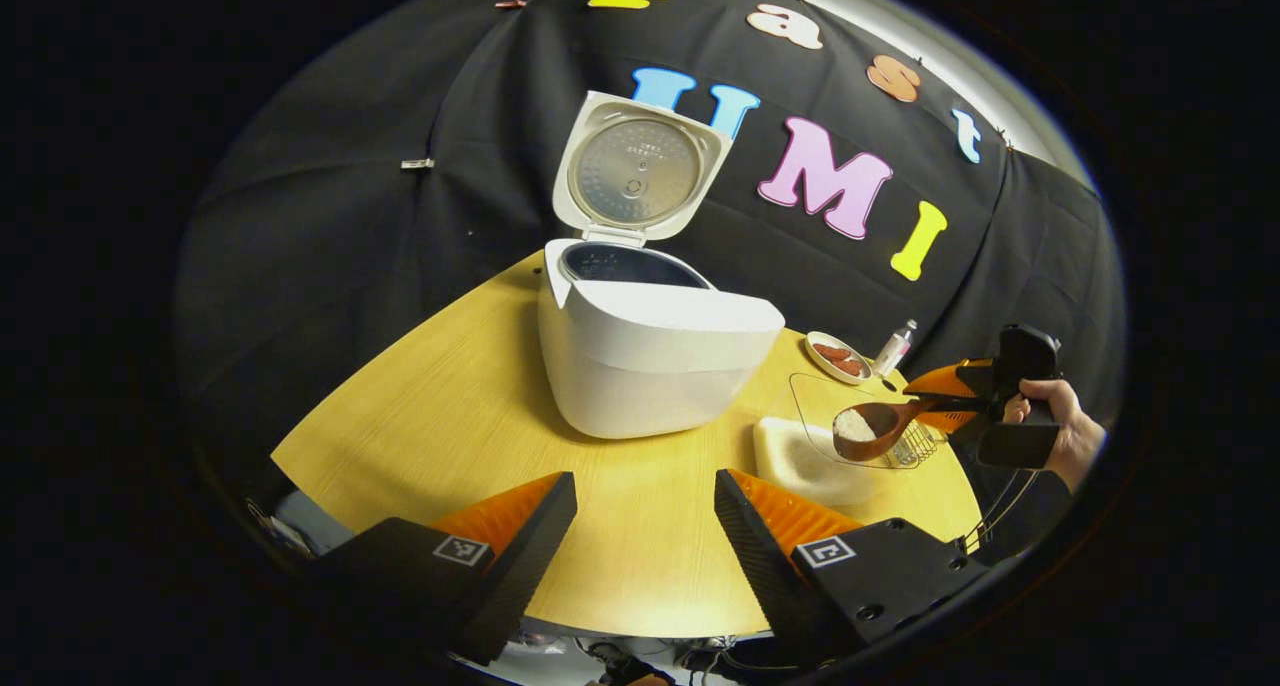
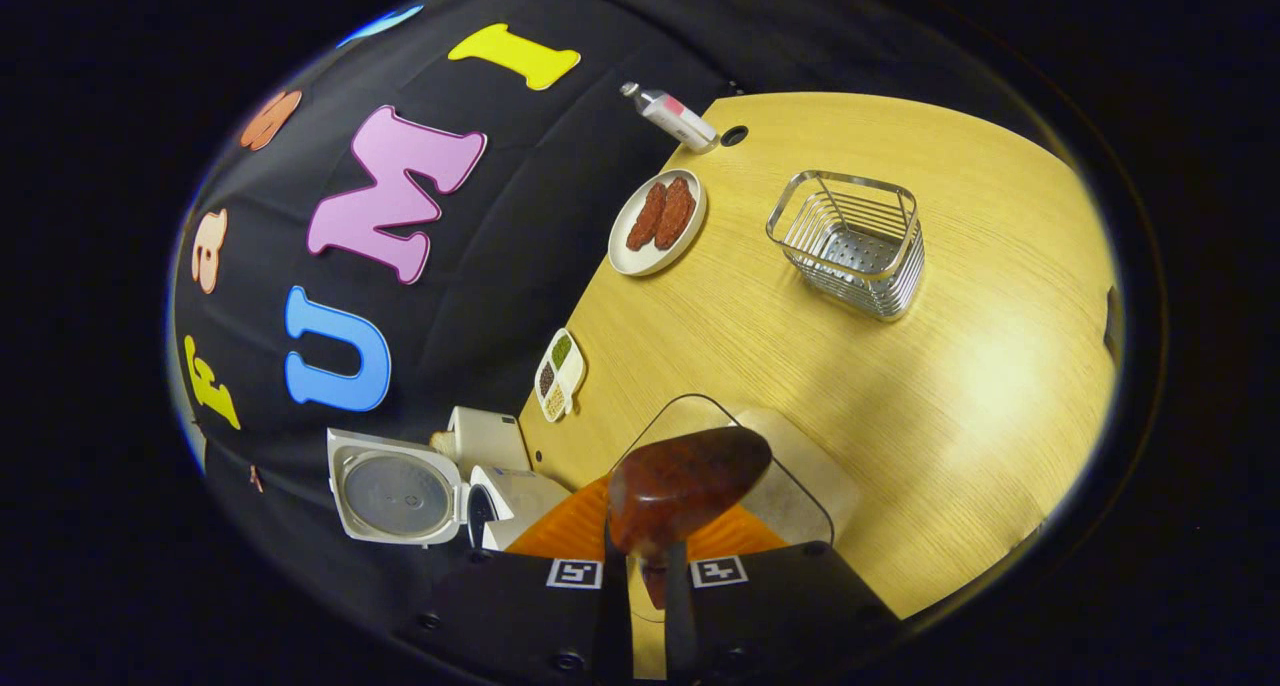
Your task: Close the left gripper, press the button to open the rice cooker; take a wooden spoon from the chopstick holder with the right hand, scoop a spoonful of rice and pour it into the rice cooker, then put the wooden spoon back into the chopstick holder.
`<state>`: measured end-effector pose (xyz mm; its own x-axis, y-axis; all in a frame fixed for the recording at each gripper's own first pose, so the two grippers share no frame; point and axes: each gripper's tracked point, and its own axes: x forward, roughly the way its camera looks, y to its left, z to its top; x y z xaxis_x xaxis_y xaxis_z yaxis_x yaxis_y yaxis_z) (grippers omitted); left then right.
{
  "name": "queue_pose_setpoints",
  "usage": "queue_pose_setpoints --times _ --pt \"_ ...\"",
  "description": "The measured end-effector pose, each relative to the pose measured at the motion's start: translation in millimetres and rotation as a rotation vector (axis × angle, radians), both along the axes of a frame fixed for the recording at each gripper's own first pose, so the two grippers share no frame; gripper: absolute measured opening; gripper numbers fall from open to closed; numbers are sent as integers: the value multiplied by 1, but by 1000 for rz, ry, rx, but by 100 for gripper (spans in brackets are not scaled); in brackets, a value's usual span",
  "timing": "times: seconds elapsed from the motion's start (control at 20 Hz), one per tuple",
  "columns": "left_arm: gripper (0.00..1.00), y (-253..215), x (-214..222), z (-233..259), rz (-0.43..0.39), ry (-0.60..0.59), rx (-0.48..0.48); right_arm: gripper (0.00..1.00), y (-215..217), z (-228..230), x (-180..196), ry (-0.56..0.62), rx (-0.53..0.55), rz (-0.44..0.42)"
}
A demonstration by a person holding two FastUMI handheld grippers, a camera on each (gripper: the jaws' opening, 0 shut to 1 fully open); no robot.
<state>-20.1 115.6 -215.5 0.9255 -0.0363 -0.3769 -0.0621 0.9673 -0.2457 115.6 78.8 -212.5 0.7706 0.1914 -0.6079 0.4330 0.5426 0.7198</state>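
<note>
A: Where is the brown wooden spoon (image 1: pixel 872 428)?
B: The right gripper (image 2: pixel 648 566) pinches its handle; the bowl carries white rice, above the clear rice container (image 1: pixel 805 456).
A: And the white rice cooker (image 1: pixel 650 351)?
B: Lid up (upright), on the yellow wooden table (image 1: pixel 450 416). The left gripper (image 1: pixel 645 511) stands spread, holding nothing.
</note>
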Motion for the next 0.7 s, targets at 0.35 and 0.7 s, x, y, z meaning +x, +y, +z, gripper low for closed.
queue_pose_setpoints --times 0.35,0.7 --pt "96 -3 3 7 -7 -3 6 17 12 40 13 -21 145 -36" --pt "96 12 3 10 8 -14 17 17 69 84 42 -78 208 29"
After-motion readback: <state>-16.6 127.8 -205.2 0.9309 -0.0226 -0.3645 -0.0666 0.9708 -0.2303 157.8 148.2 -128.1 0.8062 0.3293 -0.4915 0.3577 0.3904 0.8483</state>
